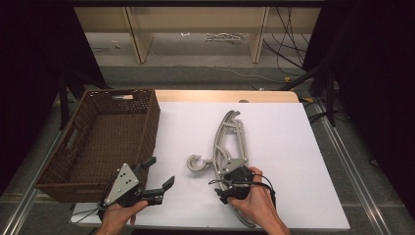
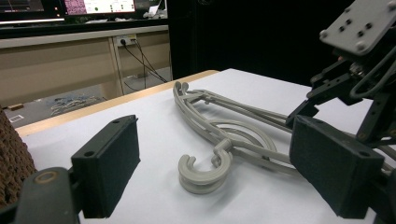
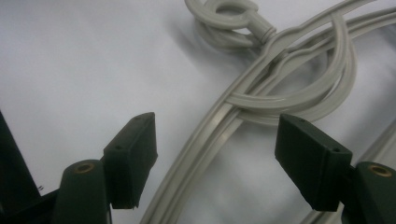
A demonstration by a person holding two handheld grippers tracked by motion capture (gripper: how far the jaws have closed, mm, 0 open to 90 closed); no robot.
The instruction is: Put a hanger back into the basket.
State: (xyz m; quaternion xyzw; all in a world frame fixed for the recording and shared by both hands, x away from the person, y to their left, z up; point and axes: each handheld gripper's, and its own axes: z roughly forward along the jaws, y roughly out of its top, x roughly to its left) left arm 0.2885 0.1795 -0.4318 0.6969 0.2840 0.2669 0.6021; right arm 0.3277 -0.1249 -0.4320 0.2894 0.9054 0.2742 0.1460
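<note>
Grey plastic hangers (image 1: 230, 142), light, stiff and slick, lie stacked mid-frame on the white tabletop (image 1: 288, 147); right gripper (image 3: 215, 154) open astride one thin arm, a sensible hold; left gripper (image 1: 154, 175) open.

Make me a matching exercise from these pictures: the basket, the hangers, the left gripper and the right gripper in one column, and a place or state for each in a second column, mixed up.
1. wicker basket
2. grey hangers
3. left gripper
4. right gripper

A. jaws open astride a hanger arm
B. stacked flat on the white sheet
C. empty, at the table's left
D. jaws open, beside the basket, pointed at the hooks

Pairs: 1-C, 2-B, 3-D, 4-A
</note>
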